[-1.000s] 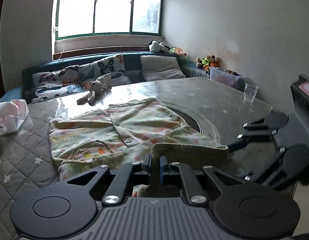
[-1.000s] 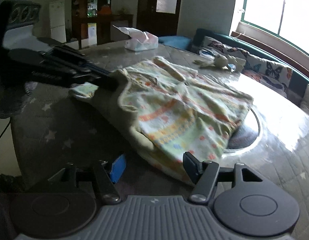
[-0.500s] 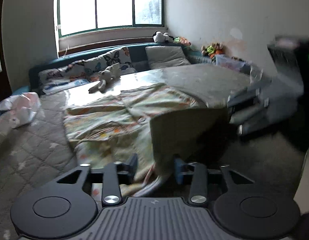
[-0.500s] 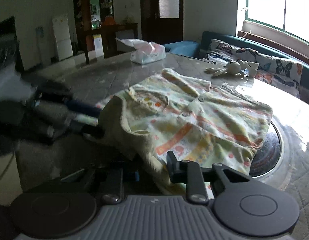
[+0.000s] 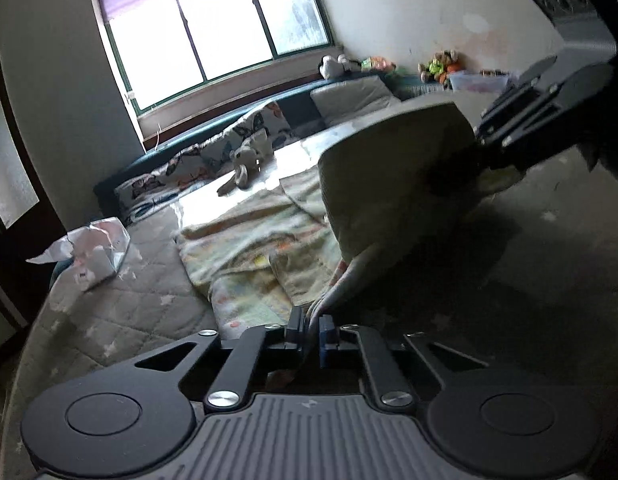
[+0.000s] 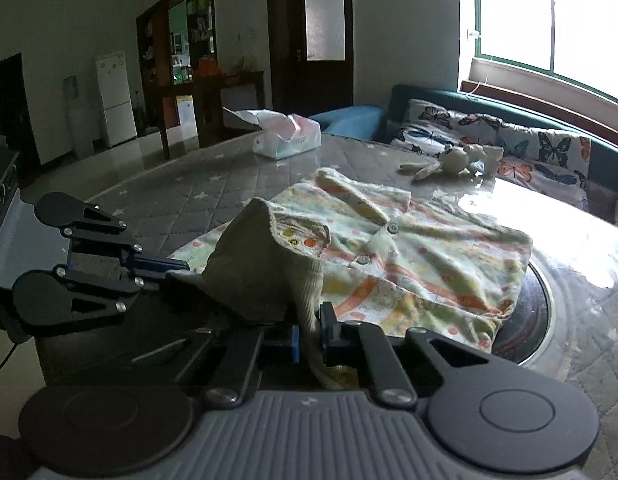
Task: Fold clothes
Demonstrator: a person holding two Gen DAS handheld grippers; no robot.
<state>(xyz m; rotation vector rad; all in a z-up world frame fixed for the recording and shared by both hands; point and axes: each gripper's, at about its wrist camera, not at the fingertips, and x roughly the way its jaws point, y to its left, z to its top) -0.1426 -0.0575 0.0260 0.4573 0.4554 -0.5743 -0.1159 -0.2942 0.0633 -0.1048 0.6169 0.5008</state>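
Now | left claw (image 5: pixel 312 330), right claw (image 6: pixel 309 334) | both pinch shirt (image 6: pixel 421 256) hem (lifted)

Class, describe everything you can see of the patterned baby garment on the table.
The baby garment is soft pale cloth with orange and yellow prints, buttons and a small pocket. It lies spread on the quilted table, partly over a dark round inset. Its near hem is lifted, plain lining outward, pinched by the left gripper and right gripper.

My left gripper (image 5: pixel 312 330) is clamped on the garment's hem (image 5: pixel 389 184); my right gripper (image 6: pixel 309 334) is likewise clamped, both raised, well apart.
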